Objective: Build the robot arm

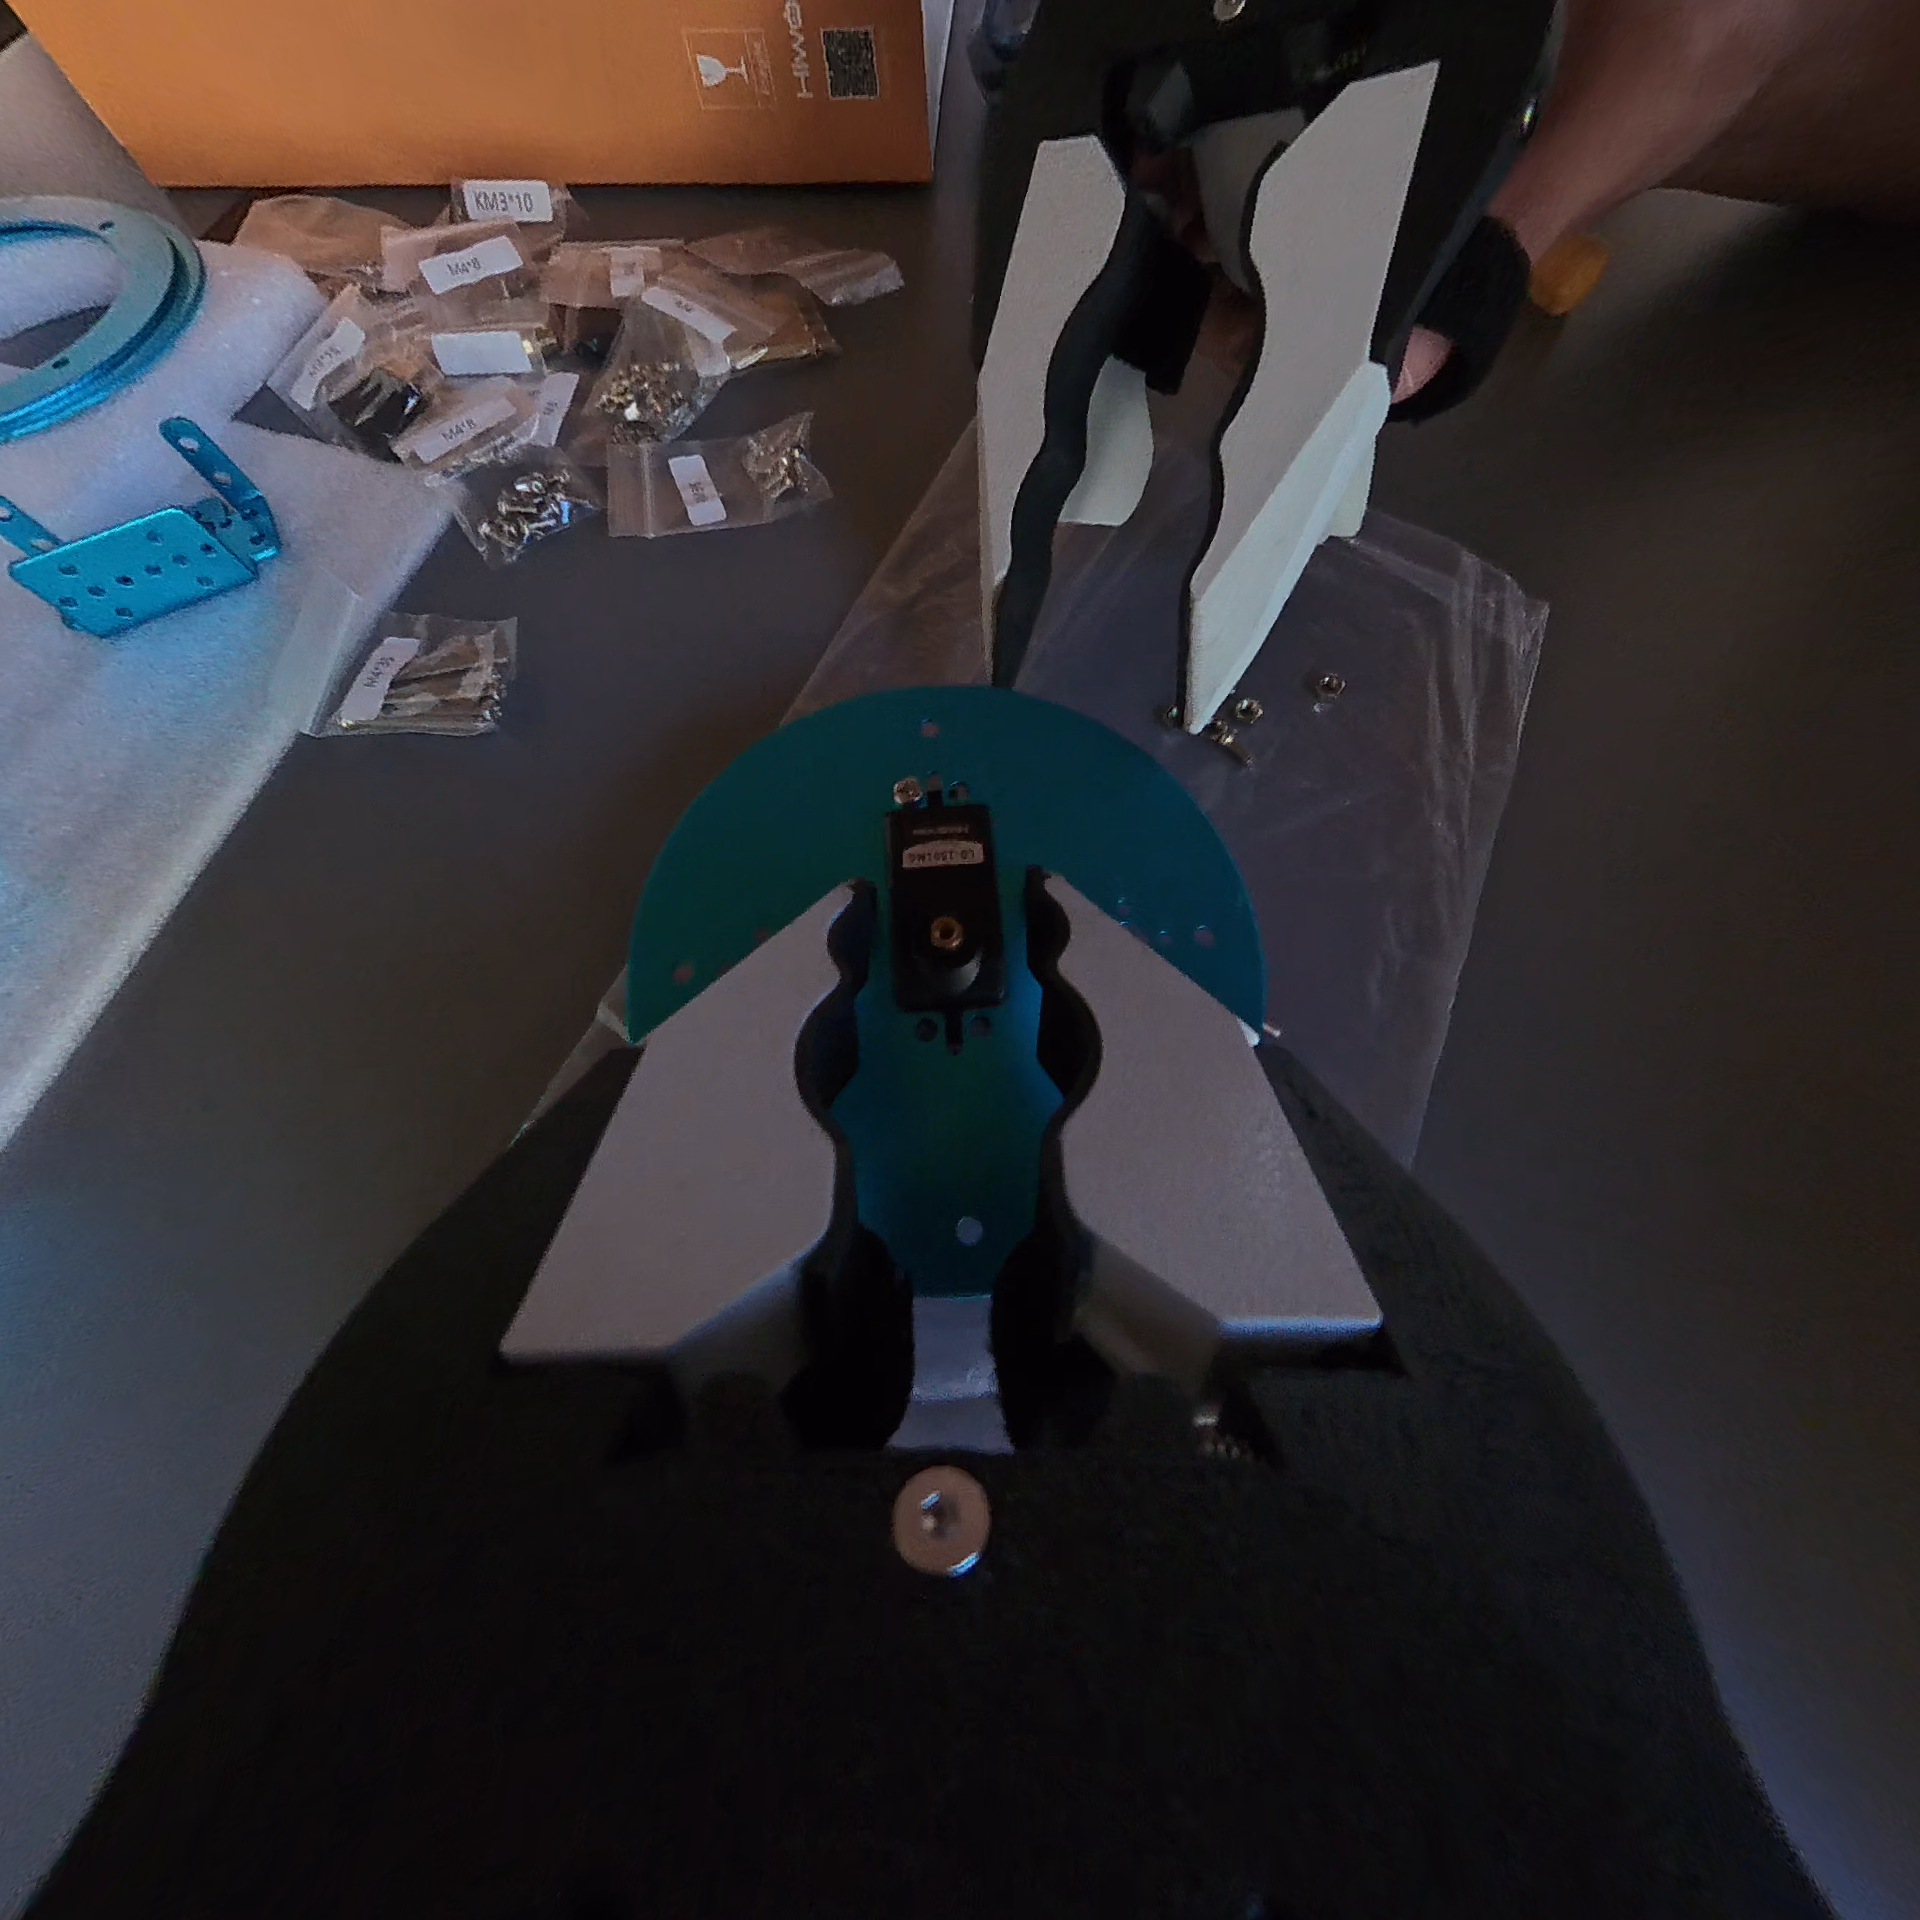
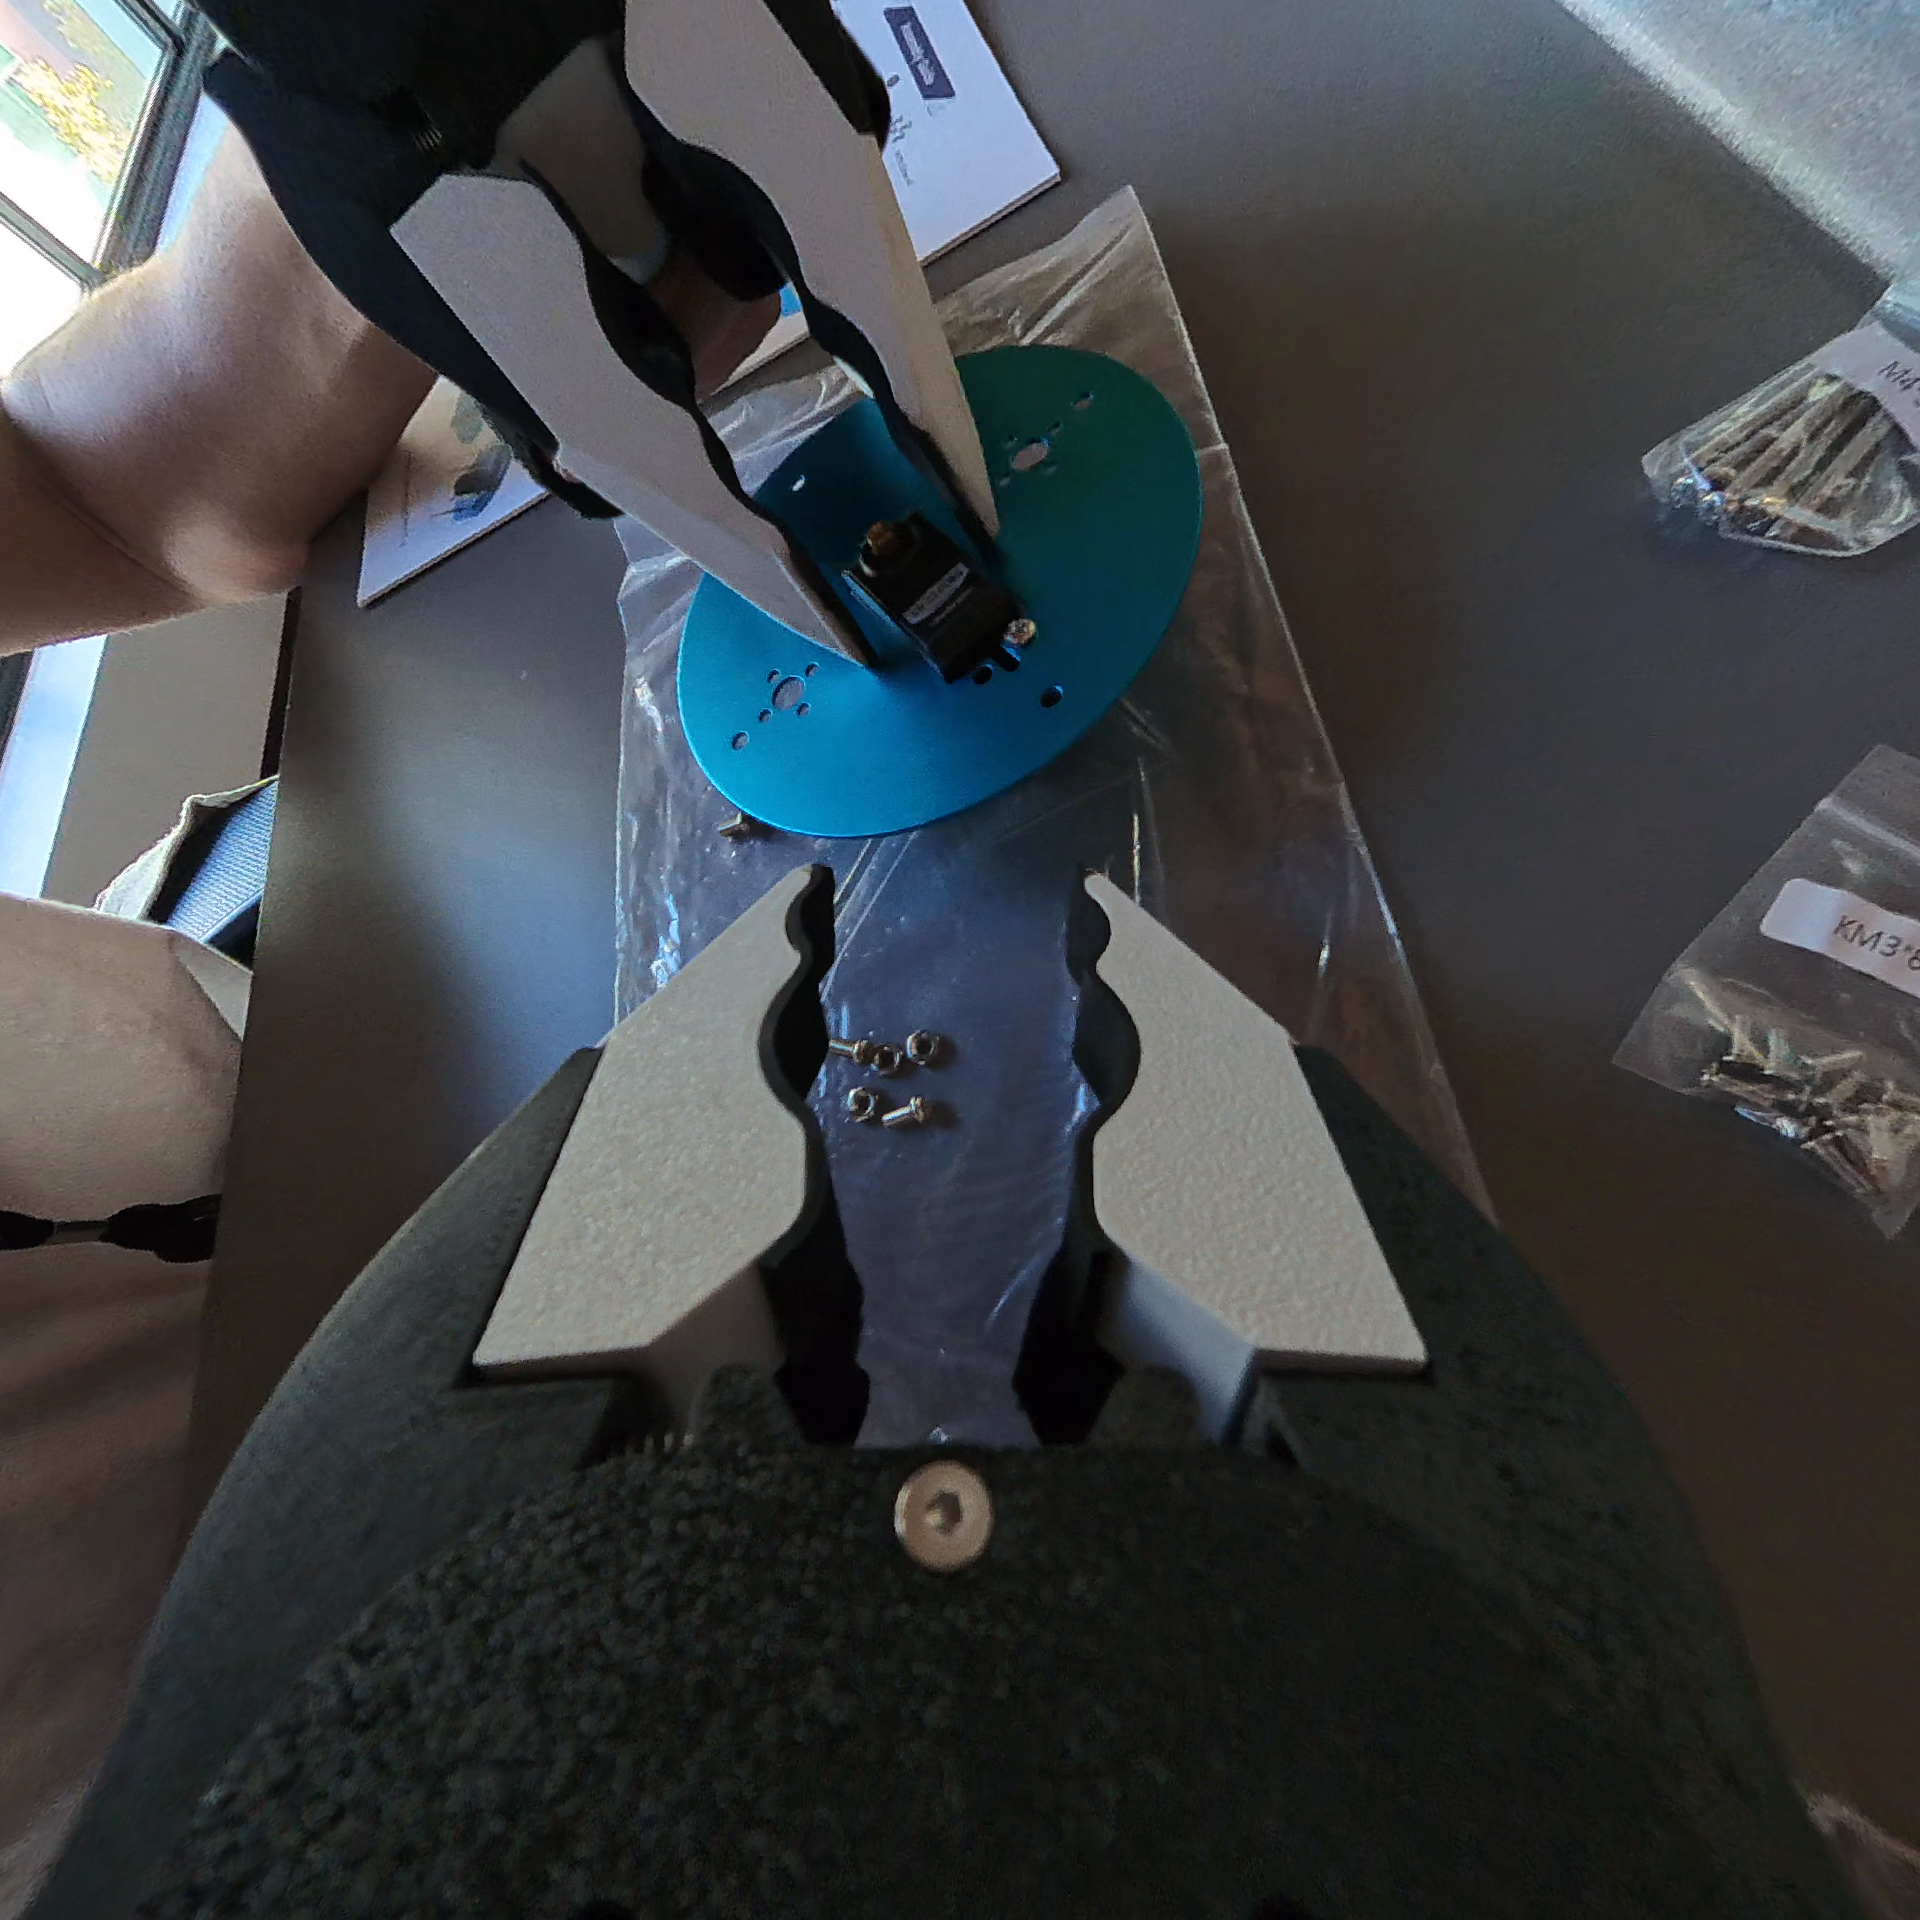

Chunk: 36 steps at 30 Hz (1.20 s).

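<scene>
A round blue metal plate (image 1: 1132,831) lies on a clear plastic bag (image 1: 1382,831) on the dark table. A black servo (image 1: 940,914) sits in its middle slot, with a screw (image 1: 907,790) at its far end. My left gripper (image 1: 948,888) reaches over the plate, its jaws closed against the two sides of the servo; it also shows in the right wrist view (image 2: 914,582). My right gripper (image 2: 956,888) is open and empty, low over several loose nuts and screws (image 2: 883,1075) on the bag. In the left wrist view it (image 1: 1101,691) stands just beyond the plate.
Several small bags of screws (image 1: 582,353) lie at the back left in front of an orange box (image 1: 499,94). A blue bracket (image 1: 145,561) and a blue ring (image 1: 125,312) rest on white foam. More screw bags (image 2: 1787,1039) and a white booklet (image 2: 966,114) lie nearby. One gripper's finger ends stand about 6 cm off the other's. From either gripper's tips it is about 20 cm to the blue bracket (image 1: 145,561).
</scene>
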Each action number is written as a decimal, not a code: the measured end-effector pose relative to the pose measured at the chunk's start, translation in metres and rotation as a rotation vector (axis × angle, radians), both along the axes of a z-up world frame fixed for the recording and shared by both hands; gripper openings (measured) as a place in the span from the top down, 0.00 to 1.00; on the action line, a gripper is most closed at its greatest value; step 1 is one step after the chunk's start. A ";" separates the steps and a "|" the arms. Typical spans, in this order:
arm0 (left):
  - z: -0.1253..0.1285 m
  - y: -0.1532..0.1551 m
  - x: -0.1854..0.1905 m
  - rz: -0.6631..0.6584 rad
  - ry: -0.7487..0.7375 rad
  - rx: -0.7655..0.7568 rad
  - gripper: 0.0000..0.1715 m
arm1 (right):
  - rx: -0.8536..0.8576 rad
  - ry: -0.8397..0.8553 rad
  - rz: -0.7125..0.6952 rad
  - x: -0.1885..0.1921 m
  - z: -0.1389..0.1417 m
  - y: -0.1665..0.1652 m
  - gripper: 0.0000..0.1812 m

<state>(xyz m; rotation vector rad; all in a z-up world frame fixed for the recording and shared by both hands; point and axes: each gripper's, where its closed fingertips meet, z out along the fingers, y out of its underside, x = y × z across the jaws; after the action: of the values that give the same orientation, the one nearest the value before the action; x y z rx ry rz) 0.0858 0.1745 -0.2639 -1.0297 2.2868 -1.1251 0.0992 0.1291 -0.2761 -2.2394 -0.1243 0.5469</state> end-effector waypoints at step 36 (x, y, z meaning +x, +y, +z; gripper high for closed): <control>-0.002 0.000 -0.002 -0.088 0.281 0.219 0.89 | 0.013 0.018 0.012 0.006 0.004 -0.004 0.80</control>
<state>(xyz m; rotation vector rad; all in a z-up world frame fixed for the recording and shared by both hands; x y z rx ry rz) 0.0836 0.1744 -0.2658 -1.0650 2.6280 -0.7771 0.1048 0.1248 -0.2718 -2.2221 -0.1314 0.5712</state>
